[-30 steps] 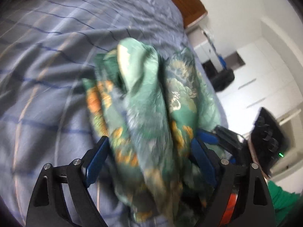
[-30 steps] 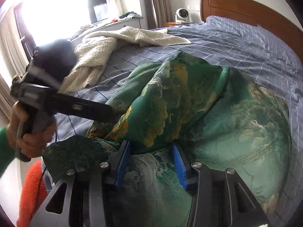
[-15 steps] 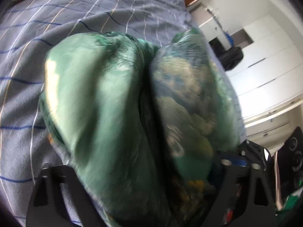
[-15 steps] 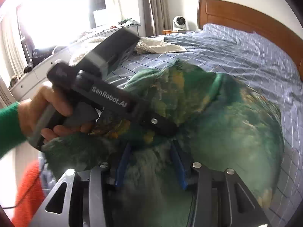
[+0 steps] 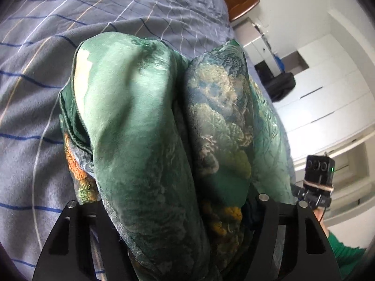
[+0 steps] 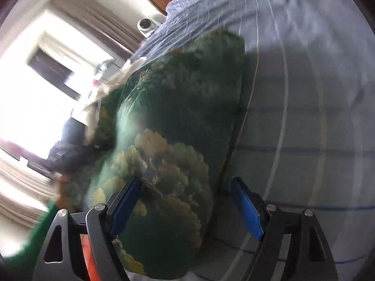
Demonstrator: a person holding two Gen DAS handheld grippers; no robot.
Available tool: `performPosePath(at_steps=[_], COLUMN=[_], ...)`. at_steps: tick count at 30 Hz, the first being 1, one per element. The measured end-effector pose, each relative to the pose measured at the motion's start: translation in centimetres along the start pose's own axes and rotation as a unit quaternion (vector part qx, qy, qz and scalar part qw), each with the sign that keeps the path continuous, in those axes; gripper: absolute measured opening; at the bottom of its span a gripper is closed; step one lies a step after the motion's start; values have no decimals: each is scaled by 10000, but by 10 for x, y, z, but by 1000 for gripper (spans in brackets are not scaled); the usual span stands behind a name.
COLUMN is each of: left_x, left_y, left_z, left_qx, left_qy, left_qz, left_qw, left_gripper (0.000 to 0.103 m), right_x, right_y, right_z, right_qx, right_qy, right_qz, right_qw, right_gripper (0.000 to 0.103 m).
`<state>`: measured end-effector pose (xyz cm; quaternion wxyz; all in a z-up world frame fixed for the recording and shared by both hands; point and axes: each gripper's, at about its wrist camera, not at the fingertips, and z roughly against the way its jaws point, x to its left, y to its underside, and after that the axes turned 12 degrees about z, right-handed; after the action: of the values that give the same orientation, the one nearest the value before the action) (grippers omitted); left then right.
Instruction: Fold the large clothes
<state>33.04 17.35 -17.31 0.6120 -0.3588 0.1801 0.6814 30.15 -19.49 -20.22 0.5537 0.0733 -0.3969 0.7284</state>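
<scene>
Since a second ago our right tongs (image 6: 187, 208) have rolled over and let go: their blue pads (image 6: 246, 210) are opening, with the green printed garment (image 5: 150, 121) between them but only brushing the left one. Our left tongs (image 5: 168, 213) have barely shifted; the cloth bulges in two thick satin rolls over their gap and hides the pads, so we cannot tell whether they grip it. Patterned with gold and orange foliage, the garment lies bunched on the bed's blue checked cover (image 5: 35, 93).
</scene>
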Motion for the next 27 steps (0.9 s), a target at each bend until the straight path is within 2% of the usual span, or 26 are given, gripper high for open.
performPosePath(at_steps=[3,6,11,12,14,15,16,17,19,20,21,23,24,25,27], left_x=[-15,-27,-12,-6,-2,-1,-1,-1,-2,0,4,17,21,32,40], left_y=[-7,-9,3,6,8,10,10,11,9,9,10,10,9,10,9], left_z=[7,25,43,46,48,51,52,55,59,66,73,88,89,90,82], left_qx=[49,172,115,55,-21,-70,-96,-139,-225,-302,-379,-631,-681,-703,-657], left_qy=[-404,-487,-585,-559,-459,-382,-345,-306,-199,-122,-70,72,133,261,343], left_qz=[26,86,193,246,330,330,304,267,237,237,257,429,525,686,790], left_qw=[9992,9986,9980,9981,9984,9987,9989,9991,9993,9992,9989,9971,9962,9948,9941], left_gripper=[85,87,93,93,93,93,93,93,93,92,92,93,93,93,93], right_x=[-5,1,5,11,37,59,76,96,136,154,172,184,182,178,177], right_y=[-4,-6,-10,-13,-24,-30,-34,-40,-48,-51,-53,-52,-52,-52,-46], right_z=[-9,-13,-14,-12,1,13,20,24,15,4,-14,-48,-77,-95,-115], right_qx=[-71,-23,65,113,-101,-345,-532,-669,-542,-422,-320,30,409,561,550], right_qy=[-321,-219,-93,150,1132,1747,1889,1760,1090,865,752,610,531,564,637], right_qz=[-127,30,253,404,967,1475,1827,2160,2702,2994,3329,3646,3637,3615,3710], right_qw=[9994,9998,9996,9990,9888,9729,9634,9581,9551,9493,9394,9292,9291,9290,9248], right_gripper=[81,83,83,83,83,83,83,82,81,73,62,53,53,53,53])
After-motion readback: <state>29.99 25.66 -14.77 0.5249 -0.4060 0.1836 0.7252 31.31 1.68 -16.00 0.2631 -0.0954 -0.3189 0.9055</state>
